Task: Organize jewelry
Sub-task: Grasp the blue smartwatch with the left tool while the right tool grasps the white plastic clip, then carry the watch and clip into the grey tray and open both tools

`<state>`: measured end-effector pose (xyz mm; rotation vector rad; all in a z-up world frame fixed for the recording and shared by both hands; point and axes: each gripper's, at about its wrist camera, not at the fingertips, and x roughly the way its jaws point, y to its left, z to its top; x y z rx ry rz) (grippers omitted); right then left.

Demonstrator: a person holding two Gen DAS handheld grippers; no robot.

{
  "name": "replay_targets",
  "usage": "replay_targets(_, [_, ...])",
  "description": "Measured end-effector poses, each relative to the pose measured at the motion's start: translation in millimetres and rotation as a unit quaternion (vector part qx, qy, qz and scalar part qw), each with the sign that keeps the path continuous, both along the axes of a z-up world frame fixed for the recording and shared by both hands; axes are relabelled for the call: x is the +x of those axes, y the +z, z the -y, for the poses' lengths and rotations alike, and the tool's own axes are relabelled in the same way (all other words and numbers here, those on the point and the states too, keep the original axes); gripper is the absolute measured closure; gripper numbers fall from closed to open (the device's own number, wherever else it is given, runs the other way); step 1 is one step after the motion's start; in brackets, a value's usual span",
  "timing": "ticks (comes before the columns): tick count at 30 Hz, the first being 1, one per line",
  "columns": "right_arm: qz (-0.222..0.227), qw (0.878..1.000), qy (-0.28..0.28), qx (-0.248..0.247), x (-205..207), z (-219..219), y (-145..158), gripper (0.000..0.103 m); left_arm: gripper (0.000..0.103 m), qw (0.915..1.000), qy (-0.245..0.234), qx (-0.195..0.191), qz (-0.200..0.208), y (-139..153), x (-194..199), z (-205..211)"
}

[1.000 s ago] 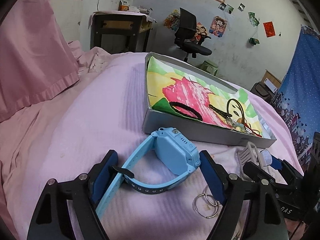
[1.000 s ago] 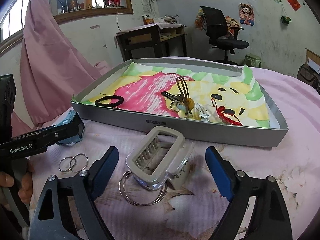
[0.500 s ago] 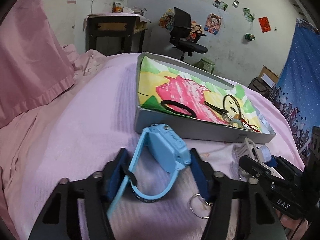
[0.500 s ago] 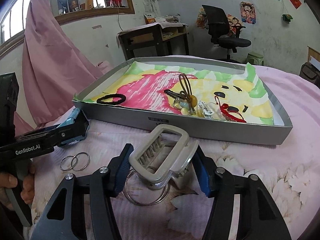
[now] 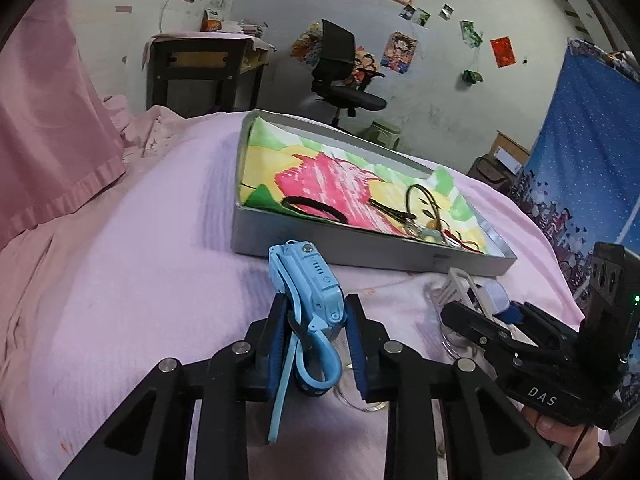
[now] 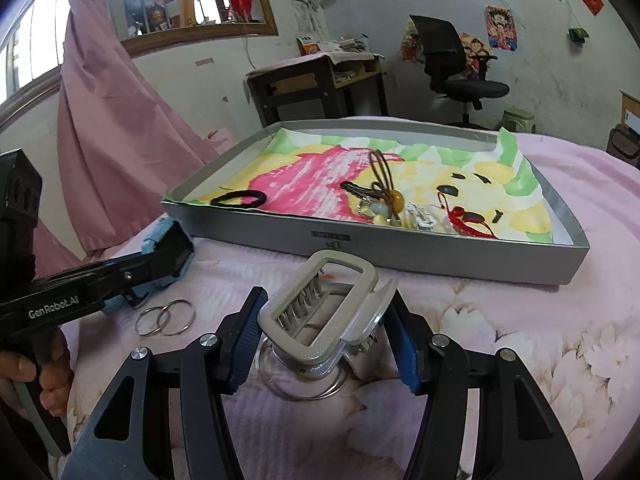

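Observation:
A light blue watch point(image 5: 308, 276) stands on its edge on the pink bed sheet, in front of the grey tray point(image 5: 360, 252). My left gripper point(image 5: 316, 300) has both pads against the watch and its strap, and its jaws are still closing. In the right wrist view, my right gripper point(image 6: 326, 300) is shut on a grey hair claw clip point(image 6: 308, 350), which rests over a large metal ring point(image 6: 304, 392). The left gripper point(image 6: 172, 256) shows at the left there, with the watch point(image 6: 154, 240) in it. Two small linked rings point(image 6: 164, 316) lie between the grippers.
The tray point(image 6: 400, 256), lined with a colourful drawing, holds a black hair tie point(image 6: 240, 199), a brown elastic point(image 6: 384, 184), a red cord point(image 6: 468, 220) and small clips. A pink curtain point(image 6: 100, 140) hangs at the left. A desk point(image 6: 320, 84) and an office chair point(image 6: 460, 72) stand behind.
Both grippers have closed from wide open. The left one squeezed the watch, which turned up onto its edge. The right one closed on the claw clip.

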<state>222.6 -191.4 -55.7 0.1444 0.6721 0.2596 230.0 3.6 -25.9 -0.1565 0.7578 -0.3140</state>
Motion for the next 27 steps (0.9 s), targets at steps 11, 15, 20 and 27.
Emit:
replay_targets(11, [0.062,0.998,0.010,0.016,-19,4,14,0.050,0.078,0.9974,-0.040,-0.020,0.056,16,-22,13])
replay_targets(15, [0.087,0.996,0.002,0.023,-21,9,25,0.050,0.078,0.9951,-0.047,-0.038,0.078,27,-26,15])
replay_targets(20, [0.106,0.994,-0.009,0.031,-14,20,40,0.050,0.078,0.9935,-0.039,-0.064,0.086,41,-14,17])
replay_targets(27, [0.113,0.992,-0.050,0.025,14,50,53,0.050,0.077,0.9944,-0.027,-0.049,0.089,57,31,47])
